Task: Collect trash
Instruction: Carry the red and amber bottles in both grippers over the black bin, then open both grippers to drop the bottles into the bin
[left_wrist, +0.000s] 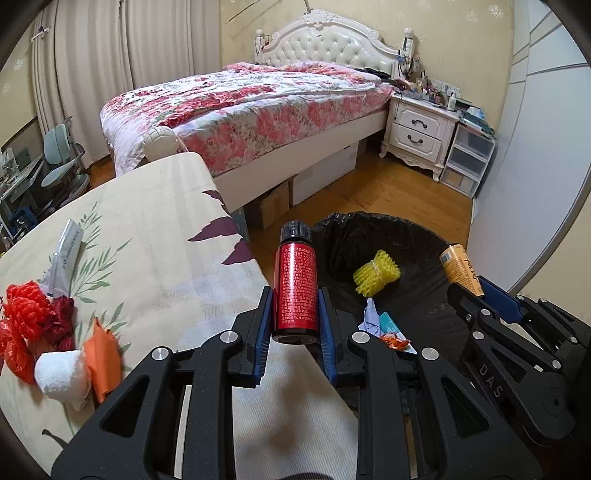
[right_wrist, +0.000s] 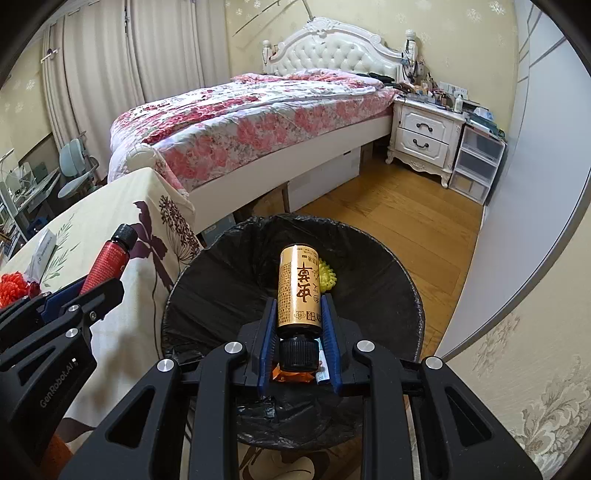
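Left wrist view, far left: red mesh scraps (left_wrist: 22, 314), a white wad (left_wrist: 62, 374) and an orange piece (left_wrist: 103, 360) lay on the cloth-covered worktop (left_wrist: 159, 236), w/ a grey tube (left_wrist: 66, 254) just above them. Centre: left gripper (left_wrist: 295, 317), jaws clamped on the red bottle (left_wrist: 295, 288), black cap pointing away, held over the worktop's right edge next to the bin (left_wrist: 388, 236). Bin was black-lined; inside were yellow foam netting (left_wrist: 376, 277) and paper scraps (left_wrist: 380, 321). Right edge: right gripper (left_wrist: 476, 291), jaws clamped on the gold bottle (left_wrist: 460, 269) above the bin.

Right wrist view, left side: red bottle (right_wrist: 110, 258) seen tilted in the left gripper, beside the bin's rim. Centre: gold bottle (right_wrist: 299, 291) gripped by the body, black cap toward the camera, directly over the open bin (right_wrist: 221, 288). Bed (right_wrist: 258, 122) sat in the upper centre, nightstand (right_wrist: 424, 136) upper right.
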